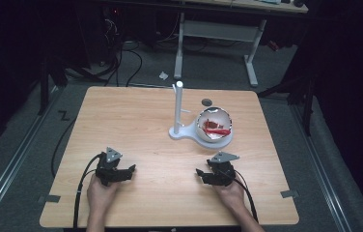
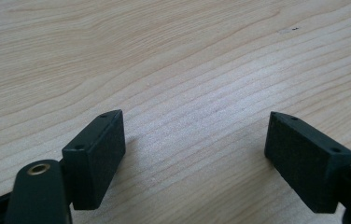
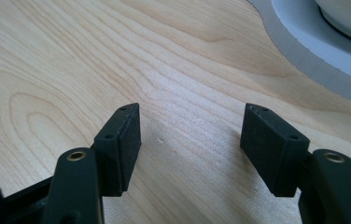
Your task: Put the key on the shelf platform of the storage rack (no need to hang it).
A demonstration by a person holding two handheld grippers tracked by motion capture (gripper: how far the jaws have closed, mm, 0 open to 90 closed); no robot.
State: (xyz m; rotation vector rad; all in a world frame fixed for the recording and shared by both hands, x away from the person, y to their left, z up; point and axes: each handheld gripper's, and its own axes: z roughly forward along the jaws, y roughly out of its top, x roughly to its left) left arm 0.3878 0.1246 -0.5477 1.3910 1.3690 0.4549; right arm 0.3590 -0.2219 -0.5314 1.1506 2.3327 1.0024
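Both grippers rested wide open and empty on the table (image 1: pixel 136 121): left gripper (image 1: pixel 132 169), right gripper (image 1: pixel 199 172). The bowl (image 1: pixel 214 124), at one o'clock on its stand (image 1: pixel 182 130), sat untouched; work judged not started

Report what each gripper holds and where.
Nothing is held. The left gripper and right gripper are both open above bare table.

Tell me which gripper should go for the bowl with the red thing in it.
Right. The right gripper rests nearer the bowl, whose white stand base already shows just ahead of its open jaws. The left gripper, also open, faces bare table farther away.
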